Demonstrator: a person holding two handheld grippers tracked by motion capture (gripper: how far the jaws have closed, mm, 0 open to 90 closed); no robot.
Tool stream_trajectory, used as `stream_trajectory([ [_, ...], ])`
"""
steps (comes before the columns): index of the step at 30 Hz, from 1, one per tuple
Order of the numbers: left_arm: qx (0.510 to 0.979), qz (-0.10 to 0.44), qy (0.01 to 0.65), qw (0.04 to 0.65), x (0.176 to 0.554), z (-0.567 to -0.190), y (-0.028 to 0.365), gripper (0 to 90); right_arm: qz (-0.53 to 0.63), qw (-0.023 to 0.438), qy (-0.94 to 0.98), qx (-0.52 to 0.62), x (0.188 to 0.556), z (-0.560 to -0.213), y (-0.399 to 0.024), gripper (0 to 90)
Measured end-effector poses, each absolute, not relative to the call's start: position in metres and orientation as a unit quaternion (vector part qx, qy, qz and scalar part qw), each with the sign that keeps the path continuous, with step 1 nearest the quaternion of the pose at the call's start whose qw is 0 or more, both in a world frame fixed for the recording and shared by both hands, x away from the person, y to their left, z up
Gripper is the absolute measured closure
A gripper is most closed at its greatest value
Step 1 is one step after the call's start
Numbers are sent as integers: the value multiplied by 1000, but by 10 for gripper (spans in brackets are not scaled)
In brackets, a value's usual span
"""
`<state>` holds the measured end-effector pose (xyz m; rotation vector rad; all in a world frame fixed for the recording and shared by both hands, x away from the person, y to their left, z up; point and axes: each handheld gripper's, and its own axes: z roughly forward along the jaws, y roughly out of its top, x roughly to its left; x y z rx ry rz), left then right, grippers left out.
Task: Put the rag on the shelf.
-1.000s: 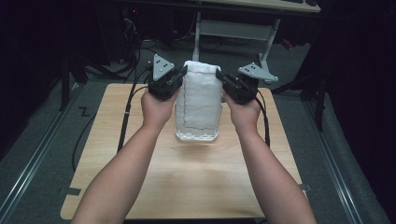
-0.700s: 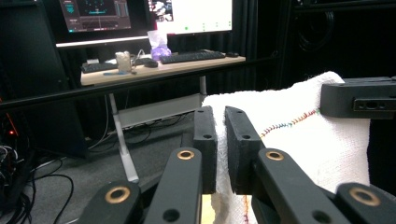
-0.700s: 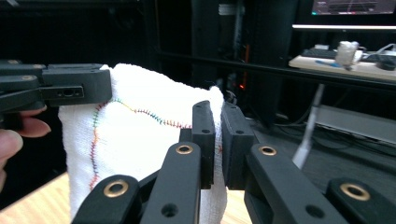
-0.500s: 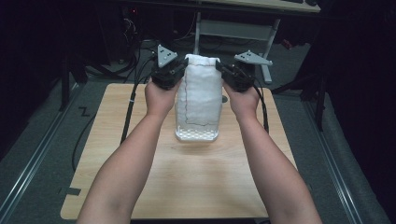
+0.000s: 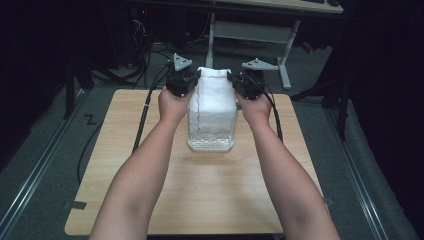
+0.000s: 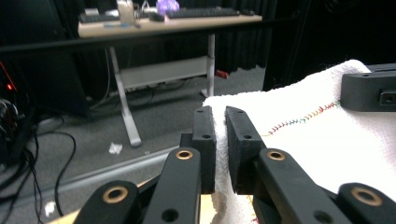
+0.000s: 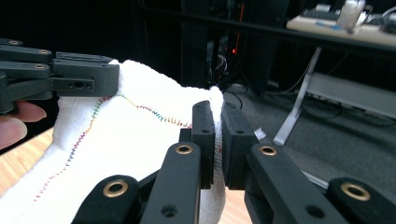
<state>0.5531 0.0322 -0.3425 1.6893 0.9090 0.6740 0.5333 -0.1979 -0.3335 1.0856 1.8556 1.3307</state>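
Observation:
A white towel with a coloured stitched seam hangs stretched between my two grippers, its lower end resting on the wooden table. My left gripper is shut on the towel's upper left corner, and in the left gripper view the cloth is pinched between its jaws. My right gripper is shut on the upper right corner; the right gripper view has the towel's edge clamped in its jaws. Each gripper view also takes in the other gripper across the towel.
A desk on metal legs stands behind the table, with a keyboard and small items on it. Black cables trail from the grippers over the table's left side to the floor. Dark curtains surround the area.
Both hands have carried the towel's top corners farther from the person, toward the table's back edge. The towel's lower end has stayed in place on the table.

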Motion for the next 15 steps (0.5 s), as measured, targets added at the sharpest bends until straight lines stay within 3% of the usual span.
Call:
stream_trajectory([
  [6,721,250,403,505,562,-357,33,801,484,277,713,426,543,-348,-199,850],
  [8,723,247,405,502,562,-360,34,754,477,280,716,427,544,-352,-198,837],
  [11,718,251,401,511,560,-359,35,621,472,264,720,435,547,-354,-198,738],
  [15,716,250,400,514,558,-356,36,598,471,268,722,430,545,-352,-197,742],
])
